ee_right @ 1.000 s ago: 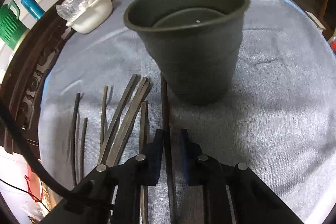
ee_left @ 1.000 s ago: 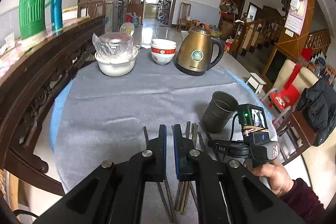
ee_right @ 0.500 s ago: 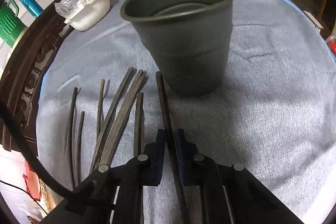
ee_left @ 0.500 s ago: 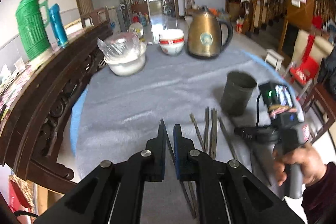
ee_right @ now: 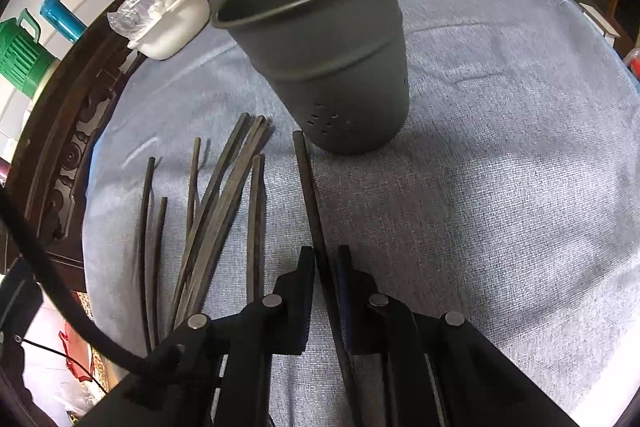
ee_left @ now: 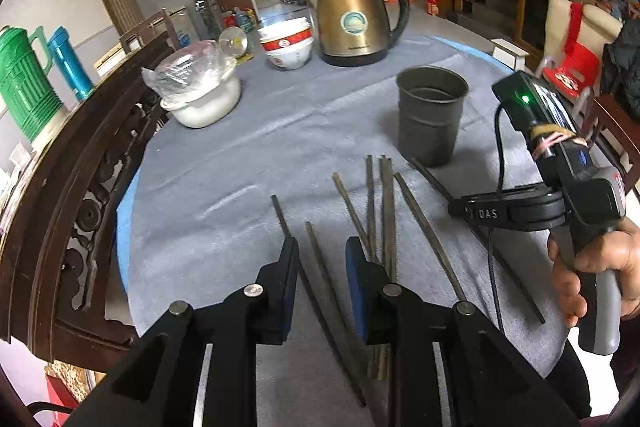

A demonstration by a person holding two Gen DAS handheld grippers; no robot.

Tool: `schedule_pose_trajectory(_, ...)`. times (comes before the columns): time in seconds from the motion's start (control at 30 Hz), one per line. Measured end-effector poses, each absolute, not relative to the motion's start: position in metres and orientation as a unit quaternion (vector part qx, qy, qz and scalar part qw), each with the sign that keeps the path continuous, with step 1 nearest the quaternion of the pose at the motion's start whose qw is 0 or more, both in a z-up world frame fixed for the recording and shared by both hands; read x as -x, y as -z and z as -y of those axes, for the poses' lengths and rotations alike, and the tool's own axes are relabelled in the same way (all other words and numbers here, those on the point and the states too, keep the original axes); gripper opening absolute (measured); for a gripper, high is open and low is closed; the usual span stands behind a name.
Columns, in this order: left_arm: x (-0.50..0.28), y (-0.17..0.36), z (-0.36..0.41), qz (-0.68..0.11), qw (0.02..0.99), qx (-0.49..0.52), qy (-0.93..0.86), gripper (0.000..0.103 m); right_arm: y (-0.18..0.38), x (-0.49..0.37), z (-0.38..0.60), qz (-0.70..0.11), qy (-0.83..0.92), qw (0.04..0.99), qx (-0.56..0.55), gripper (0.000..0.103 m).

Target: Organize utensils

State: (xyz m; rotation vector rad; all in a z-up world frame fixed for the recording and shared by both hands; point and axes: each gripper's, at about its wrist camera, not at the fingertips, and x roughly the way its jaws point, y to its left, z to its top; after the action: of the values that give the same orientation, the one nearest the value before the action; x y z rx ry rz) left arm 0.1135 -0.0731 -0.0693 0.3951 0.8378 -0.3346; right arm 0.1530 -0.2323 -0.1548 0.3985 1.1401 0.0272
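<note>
Dark chopsticks (ee_left: pixel 384 211) lie loosely fanned on the grey cloth (ee_left: pixel 224 163) that covers the round table, their far tips pointing toward a dark metal cup (ee_left: pixel 431 115) that stands upright just beyond them. In the right wrist view the same cup (ee_right: pixel 320 63) shows small holes low on its wall.

One chopstick (ee_right: pixel 310 195) lies apart from the rest, its far tip close to the foot of the cup. The right gripper (ee_right: pixel 324 259) has its jaws drawn narrow around this stick, which runs straight between the two pads; whether it is lifted off the cloth cannot be told. The person's hand (ee_left: pixel 592 271) grips the handle of that gripper at the right edge of the left wrist view.

The left gripper (ee_left: pixel 322 247) hangs over the near end of the spread, and its jaws have just been opening. They now stand partly apart, with a thin chopstick (ee_left: pixel 320 259) lying on the cloth in the gap between them; the pads do not press on it. Another stick (ee_left: pixel 280 215) runs under the left pad.

Farther back on the cloth stand a brass-coloured electric kettle (ee_left: pixel 354 23), a stack of red-and-white bowls (ee_left: pixel 286 43) and a white bowl (ee_left: pixel 204 103) covered with clear plastic. A dark carved wooden rail (ee_left: pixel 80 155) curves along the left side, with a green jug (ee_left: pixel 20 79) and a blue flask (ee_left: pixel 66 61) behind it.
</note>
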Motion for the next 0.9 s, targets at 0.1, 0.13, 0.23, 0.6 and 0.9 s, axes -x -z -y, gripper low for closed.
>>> schedule_pose_trajectory(0.1, -0.115, 0.073, 0.078, -0.405, 0.878, -0.195, 0.166, 0.024, 0.153, -0.151, 0.234, -0.537, -0.015, 0.822, -0.186, 0.012)
schedule_pose_trajectory(0.13, -0.116, 0.075, 0.080, -0.407, 0.876, -0.195, 0.168, 0.024, 0.153, -0.151, 0.235, -0.537, -0.015, 0.822, -0.186, 0.012)
schedule_pose_trajectory(0.23, -0.117, 0.077, 0.081, -0.409, 0.875, -0.197, 0.170, 0.024, 0.152, -0.149, 0.236, -0.539, -0.017, 0.822, -0.186, 0.012)
schedule_pose_trajectory(0.6, -0.128, 0.088, 0.074, -0.423, 0.871, -0.190, 0.165, 0.024, 0.153, -0.172, 0.216, -0.547, 0.007, 0.822, -0.155, 0.012)
schedule_pose_trajectory(0.9, -0.137, 0.098, 0.064, -0.435, 0.867, -0.184, 0.161, 0.027, 0.149, -0.191, 0.196, -0.539, 0.035, 0.833, -0.121, 0.013)
